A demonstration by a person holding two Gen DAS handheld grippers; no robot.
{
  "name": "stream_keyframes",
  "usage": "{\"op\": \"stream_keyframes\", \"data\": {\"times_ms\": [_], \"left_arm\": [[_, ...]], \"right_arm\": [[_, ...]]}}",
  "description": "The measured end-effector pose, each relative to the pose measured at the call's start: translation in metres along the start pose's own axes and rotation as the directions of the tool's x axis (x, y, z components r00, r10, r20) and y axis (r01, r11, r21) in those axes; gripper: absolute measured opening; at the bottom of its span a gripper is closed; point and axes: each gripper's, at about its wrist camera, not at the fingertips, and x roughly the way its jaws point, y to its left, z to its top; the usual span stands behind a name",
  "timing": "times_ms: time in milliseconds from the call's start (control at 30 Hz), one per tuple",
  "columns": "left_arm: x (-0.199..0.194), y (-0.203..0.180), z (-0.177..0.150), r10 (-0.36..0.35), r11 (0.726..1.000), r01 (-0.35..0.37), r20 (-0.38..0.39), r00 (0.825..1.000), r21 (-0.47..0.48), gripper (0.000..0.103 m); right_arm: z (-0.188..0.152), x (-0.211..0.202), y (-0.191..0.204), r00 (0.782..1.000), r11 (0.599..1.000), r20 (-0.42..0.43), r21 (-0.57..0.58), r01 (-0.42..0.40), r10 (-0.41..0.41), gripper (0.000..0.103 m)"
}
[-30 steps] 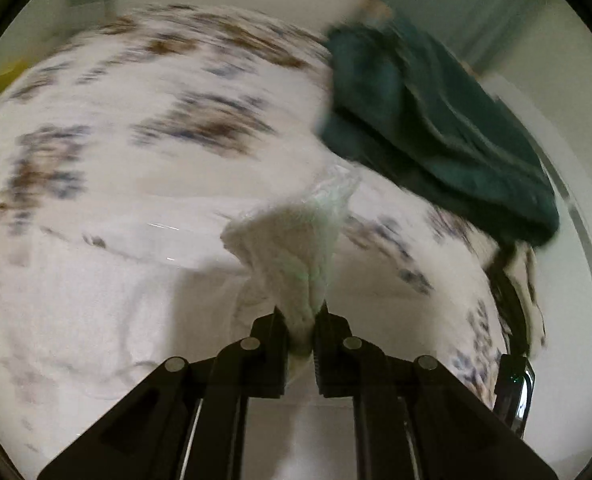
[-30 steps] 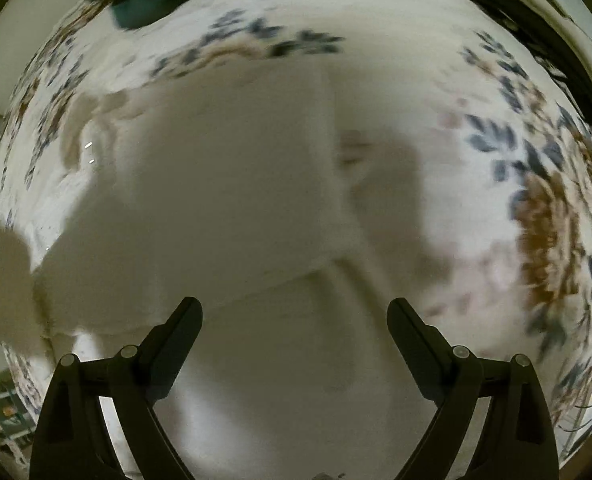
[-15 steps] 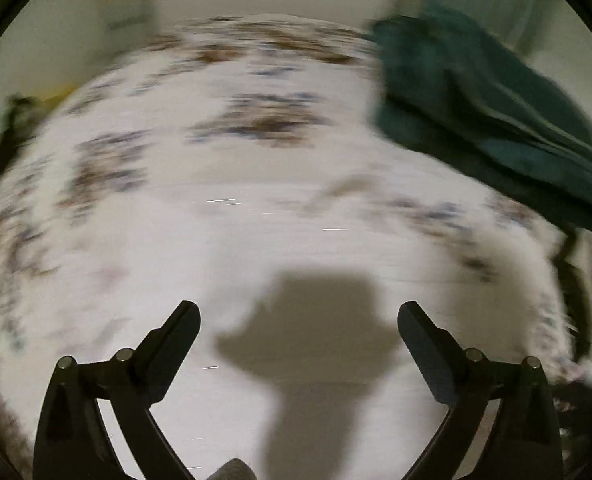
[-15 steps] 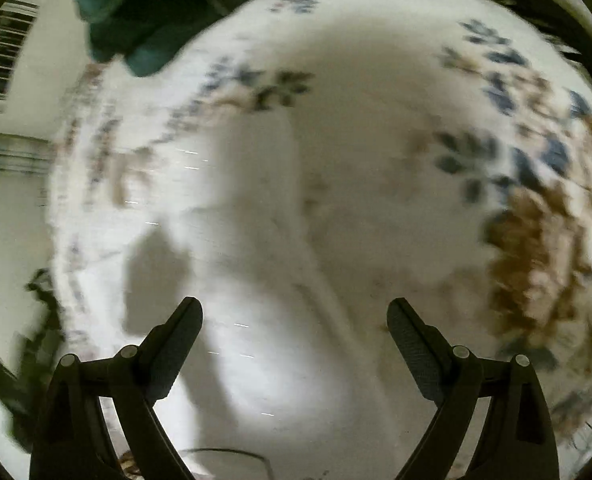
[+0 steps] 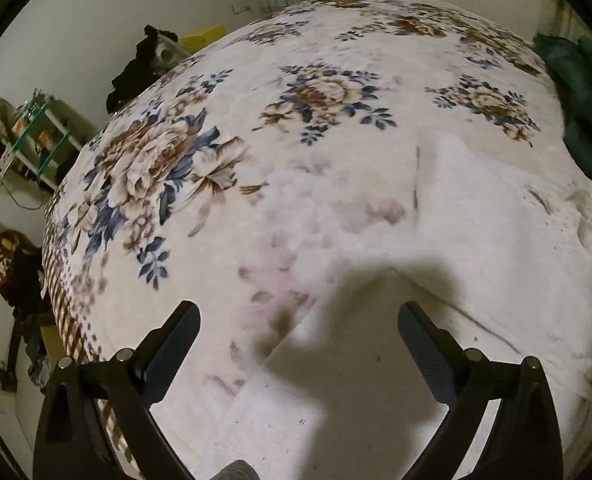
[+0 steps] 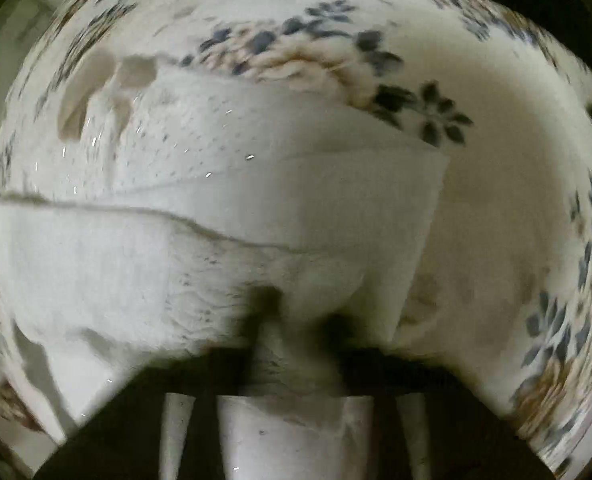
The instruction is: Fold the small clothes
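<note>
White garment (image 6: 224, 216) spread flat on floral blanket (image 5: 315, 92), partly folded. Right gripper (image 6: 296, 320) clamped on near hem at 6 o'clock; left gripper (image 5: 296, 332) wide open, holding nothing. Best carried low toward 12 o'clock, edges aligned, released once flat.

1. The left gripper (image 5: 297, 332), in the lower part of the left wrist view, is showing matte black angular arms.
2. Round silver screws are sitting on its arm joints.
3. The right gripper (image 6: 299, 320), at the bottom centre of its view, is appearing black and blurred.
</note>
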Motion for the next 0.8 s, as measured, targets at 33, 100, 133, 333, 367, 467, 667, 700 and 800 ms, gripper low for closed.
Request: {"op": "stream_keyframes", "data": {"times_ms": [33,100,133,333,367,467,667,700,800], "left_arm": [[0.004,-0.002,0.002,-0.006,1.000,0.006,-0.004,1.000,-0.010,0.101],[0.009,-0.006,0.008,-0.018,0.999,0.017,-0.007,1.000,-0.029,0.101],[0.011,-0.008,0.012,-0.024,0.999,0.023,-0.006,1.000,-0.037,0.101],[0.020,-0.028,0.037,-0.066,0.997,0.066,0.010,0.998,-0.045,0.101],[0.022,-0.034,0.041,-0.071,0.997,0.071,0.014,0.997,-0.034,0.101],[0.039,-0.059,0.061,-0.092,0.995,0.092,0.015,0.996,0.025,0.101],[0.098,-0.108,0.105,-0.075,0.981,0.074,-0.003,0.997,0.180,0.101],[0.108,-0.111,0.109,-0.066,0.978,0.067,-0.013,0.998,0.195,0.101],[0.142,-0.107,0.117,-0.063,0.974,0.076,-0.069,0.996,0.212,0.101]], "right_arm": [[-0.003,-0.005,0.005,0.999,0.999,0.035,-0.030,0.017,-0.016,0.008],[-0.009,-0.021,0.011,0.993,0.995,0.110,-0.077,0.061,-0.053,0.007],[-0.011,-0.029,0.009,0.989,0.996,0.135,-0.068,0.064,-0.055,0.007],[-0.002,-0.037,-0.036,0.982,0.988,0.132,0.090,0.126,-0.137,0.007],[0.001,-0.030,-0.041,0.985,0.987,0.106,0.101,0.125,-0.136,0.008],[0.006,-0.018,-0.046,0.997,0.991,0.014,0.112,0.068,-0.070,0.015],[0.006,-0.051,-0.048,0.993,0.974,0.101,0.215,-0.075,0.054,0.052],[0.006,-0.050,-0.044,0.992,0.973,0.098,0.212,-0.097,0.077,0.052],[0.006,-0.024,-0.033,0.998,0.977,0.026,0.204,-0.058,0.054,0.052]]}}
